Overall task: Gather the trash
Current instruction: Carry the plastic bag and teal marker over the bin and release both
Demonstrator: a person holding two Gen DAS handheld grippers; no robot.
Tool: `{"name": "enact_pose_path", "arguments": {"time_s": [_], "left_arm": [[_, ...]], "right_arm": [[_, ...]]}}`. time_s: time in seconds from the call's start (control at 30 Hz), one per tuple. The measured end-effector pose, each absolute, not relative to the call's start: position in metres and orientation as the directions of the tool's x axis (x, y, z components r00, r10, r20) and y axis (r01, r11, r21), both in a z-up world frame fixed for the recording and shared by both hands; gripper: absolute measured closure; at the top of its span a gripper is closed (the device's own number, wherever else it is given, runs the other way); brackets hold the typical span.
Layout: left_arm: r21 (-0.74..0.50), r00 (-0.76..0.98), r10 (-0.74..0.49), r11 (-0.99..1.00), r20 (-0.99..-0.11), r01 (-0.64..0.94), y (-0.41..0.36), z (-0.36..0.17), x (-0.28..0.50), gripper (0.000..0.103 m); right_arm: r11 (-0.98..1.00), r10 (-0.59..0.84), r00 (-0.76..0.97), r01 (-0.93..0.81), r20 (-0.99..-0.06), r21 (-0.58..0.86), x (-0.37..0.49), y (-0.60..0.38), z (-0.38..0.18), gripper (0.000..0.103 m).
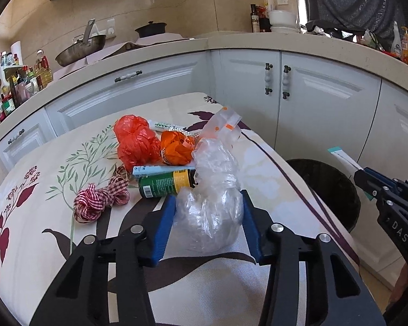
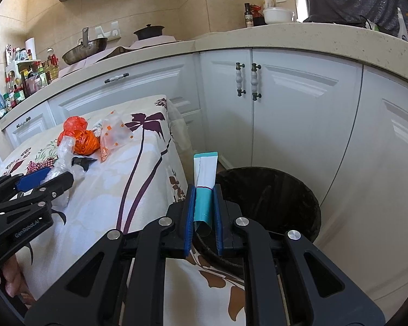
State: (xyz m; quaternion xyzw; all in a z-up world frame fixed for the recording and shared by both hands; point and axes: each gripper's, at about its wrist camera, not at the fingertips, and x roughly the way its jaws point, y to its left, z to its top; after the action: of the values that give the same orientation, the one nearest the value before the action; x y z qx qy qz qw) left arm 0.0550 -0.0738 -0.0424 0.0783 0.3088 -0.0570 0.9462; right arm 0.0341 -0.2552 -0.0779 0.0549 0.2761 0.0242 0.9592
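Note:
My left gripper [image 1: 208,203] is shut on a crumpled clear plastic bag [image 1: 212,206] that rests on the flowered tablecloth [image 1: 40,217]. Behind it lie a green can [image 1: 164,183], a blue-white tube [image 1: 155,169], red and orange plastic bags [image 1: 134,141], a checked ribbon [image 1: 100,199] and a dotted clear bag [image 1: 223,127]. My right gripper [image 2: 204,190] is shut on a teal and white tube [image 2: 205,179] and holds it by the near rim of the black trash bin [image 2: 272,198]. The right gripper also shows in the left wrist view [image 1: 367,182].
White cabinets [image 2: 299,108] and a stone counter [image 1: 258,40] with a wok [image 1: 81,49], pot and bottles stand behind. The bin stands on the floor right of the table's edge [image 2: 176,157]. My left gripper shows in the right wrist view [image 2: 46,179].

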Motion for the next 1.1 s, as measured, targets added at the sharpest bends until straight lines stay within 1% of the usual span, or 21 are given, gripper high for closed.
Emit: {"name": "enact_pose_path", "arguments": {"time_s": [0.23,0.4,0.57,0.8,1.1], "left_arm": [[0.117,0.828,-0.065,0.981,-0.557,0.156,-0.078,-0.029,0.049,0.056],[0.117,0.833,-0.082,0.978,-0.548,0.174,-0.087,-0.021,0.054,0.056],[0.096,0.828,-0.127,0.972,-0.546,0.213,-0.107,-0.015,0.063,0.056],[0.109,0.831,-0.169,0.958,-0.530,0.265,-0.147,-0.014,0.074,0.056],[0.116,0.795,-0.190,0.944,-0.576,0.310,-0.195,-0.023,0.099,0.056]], "right_arm": [[0.994,0.053,0.851,0.004,-0.522,0.109,0.034,-0.261,-0.076,0.090],[0.995,0.024,0.856,0.030,-0.517,0.096,0.035,-0.270,-0.073,0.090],[0.994,-0.010,0.861,0.063,-0.508,0.087,0.036,-0.284,-0.069,0.090],[0.990,-0.079,0.864,0.128,-0.497,0.066,0.041,-0.314,-0.064,0.090],[0.982,-0.122,0.857,0.177,-0.501,0.064,0.058,-0.346,-0.071,0.090]]}}
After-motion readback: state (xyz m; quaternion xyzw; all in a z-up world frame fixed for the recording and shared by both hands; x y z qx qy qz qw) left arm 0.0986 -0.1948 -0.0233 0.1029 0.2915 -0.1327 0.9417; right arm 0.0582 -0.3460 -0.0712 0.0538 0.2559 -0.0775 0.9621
